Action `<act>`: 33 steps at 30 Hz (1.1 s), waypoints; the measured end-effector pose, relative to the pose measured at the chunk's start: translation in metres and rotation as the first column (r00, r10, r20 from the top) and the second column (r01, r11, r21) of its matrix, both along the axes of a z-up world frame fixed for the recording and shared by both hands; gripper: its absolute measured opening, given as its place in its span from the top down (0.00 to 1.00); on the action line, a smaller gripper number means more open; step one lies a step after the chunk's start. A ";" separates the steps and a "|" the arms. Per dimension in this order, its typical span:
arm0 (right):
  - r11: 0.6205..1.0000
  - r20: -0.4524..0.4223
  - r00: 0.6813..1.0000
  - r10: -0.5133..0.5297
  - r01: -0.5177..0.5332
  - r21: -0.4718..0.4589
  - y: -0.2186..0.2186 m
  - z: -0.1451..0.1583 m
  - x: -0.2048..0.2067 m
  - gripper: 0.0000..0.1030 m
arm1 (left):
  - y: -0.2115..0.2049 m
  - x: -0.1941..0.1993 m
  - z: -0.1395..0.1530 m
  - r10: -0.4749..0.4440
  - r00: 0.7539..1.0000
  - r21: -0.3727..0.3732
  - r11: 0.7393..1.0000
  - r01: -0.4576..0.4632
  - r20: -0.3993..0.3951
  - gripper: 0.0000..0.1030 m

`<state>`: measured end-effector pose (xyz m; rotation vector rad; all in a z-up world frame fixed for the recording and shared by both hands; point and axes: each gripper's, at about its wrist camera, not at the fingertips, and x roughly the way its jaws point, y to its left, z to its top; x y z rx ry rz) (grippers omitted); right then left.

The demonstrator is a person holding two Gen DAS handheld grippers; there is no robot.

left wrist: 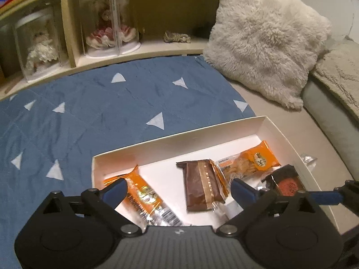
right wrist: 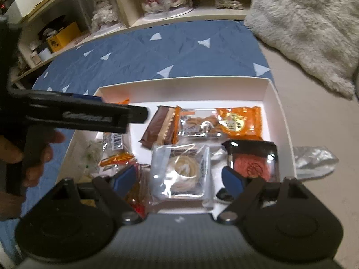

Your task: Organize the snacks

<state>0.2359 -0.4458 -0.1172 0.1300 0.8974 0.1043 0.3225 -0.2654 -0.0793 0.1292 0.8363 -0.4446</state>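
With both the left gripper (left wrist: 177, 190) and right gripper (right wrist: 178, 182) spread wide and empty above the white box (right wrist: 277, 103), lift clear without snagging the clear-wrapped pastry (right wrist: 182, 172).

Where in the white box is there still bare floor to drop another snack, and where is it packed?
Bare floor in the white box runs along the far wall, behind the brown packet and orange cracker packet. A narrower strip lies between the brown packet and the long orange bar. The near half is crowded: clear-wrapped pastry and black-tray snack.
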 end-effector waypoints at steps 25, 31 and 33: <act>0.990 0.141 0.982 -0.127 0.135 -0.048 0.041 0.059 -0.094 0.00 | 0.109 -0.124 0.064 0.092 0.992 0.012 0.996 -0.093 0.087 0.00; 0.984 0.200 0.970 -0.139 0.158 -0.082 0.054 0.068 -0.128 0.01 | 0.131 -0.161 0.072 0.134 0.985 -0.026 0.991 -0.132 0.111 0.00; 0.983 0.223 0.966 -0.134 0.157 -0.091 0.059 0.070 -0.140 0.01 | 0.135 -0.172 0.073 0.141 0.981 -0.022 0.990 -0.139 0.131 0.00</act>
